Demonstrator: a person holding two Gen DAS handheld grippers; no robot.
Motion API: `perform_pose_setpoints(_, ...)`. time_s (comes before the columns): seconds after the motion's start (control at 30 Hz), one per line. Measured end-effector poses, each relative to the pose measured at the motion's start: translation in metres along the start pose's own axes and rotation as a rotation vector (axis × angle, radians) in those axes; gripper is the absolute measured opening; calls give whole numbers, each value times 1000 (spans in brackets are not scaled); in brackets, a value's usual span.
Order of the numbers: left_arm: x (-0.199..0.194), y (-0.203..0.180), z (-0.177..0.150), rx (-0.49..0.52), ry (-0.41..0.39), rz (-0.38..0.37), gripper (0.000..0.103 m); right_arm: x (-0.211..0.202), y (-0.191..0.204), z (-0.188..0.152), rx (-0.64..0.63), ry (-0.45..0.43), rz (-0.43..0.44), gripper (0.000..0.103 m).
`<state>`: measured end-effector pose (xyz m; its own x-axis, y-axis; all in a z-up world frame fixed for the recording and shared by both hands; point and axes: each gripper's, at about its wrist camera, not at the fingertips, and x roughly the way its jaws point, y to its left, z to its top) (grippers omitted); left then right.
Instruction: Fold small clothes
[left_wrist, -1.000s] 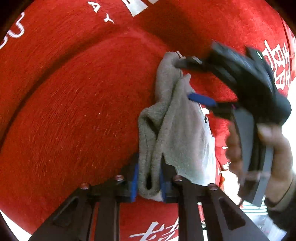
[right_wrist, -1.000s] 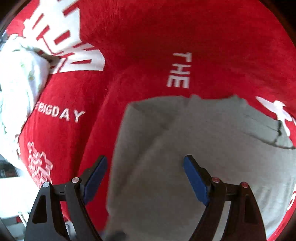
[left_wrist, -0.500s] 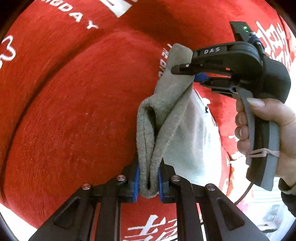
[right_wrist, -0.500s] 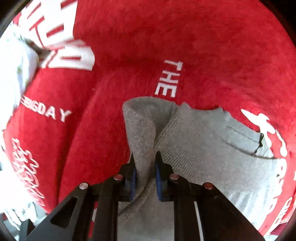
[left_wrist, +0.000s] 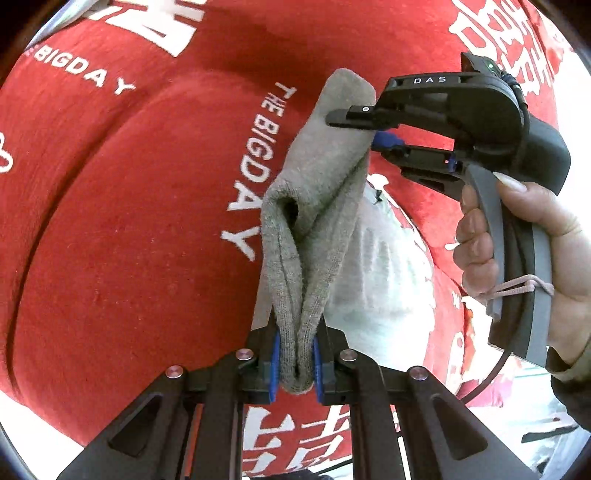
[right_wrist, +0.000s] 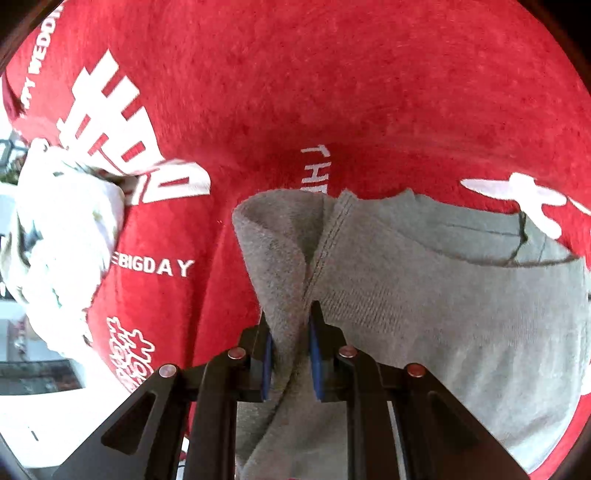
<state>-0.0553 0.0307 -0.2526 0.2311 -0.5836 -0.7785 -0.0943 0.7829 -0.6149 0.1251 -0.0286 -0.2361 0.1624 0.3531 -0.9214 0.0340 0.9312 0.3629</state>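
Note:
A small grey knit garment (left_wrist: 317, 206) hangs stretched between my two grippers above a red cloth. My left gripper (left_wrist: 295, 363) is shut on one bunched edge of it. My right gripper (left_wrist: 364, 127) is shut on the far edge, held by a hand at the right. In the right wrist view the right gripper (right_wrist: 290, 360) pinches a fold of the grey garment (right_wrist: 424, 314), whose body spreads right with a dark-trimmed seam.
A red tablecloth (left_wrist: 122, 229) with white lettering and characters covers the surface under both grippers. A pile of white patterned clothes (right_wrist: 62, 243) lies at the left in the right wrist view. The table edge shows at the lower left.
My right gripper was open over the garment a second ago, then shut on its edge. Both grippers have since lifted the garment and pulled it taut between them.

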Motion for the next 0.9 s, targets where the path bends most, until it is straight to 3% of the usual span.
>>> perform_pose_setpoints(0.47, 23, -55, 18, 83, 67, 131, 15, -34, -38, -5, 83, -17, 83, 18)
perform_pose_setpoints(0.9, 25, -93, 7, 169, 101, 154, 15, -58, -70, -9, 110, -44, 111, 18)
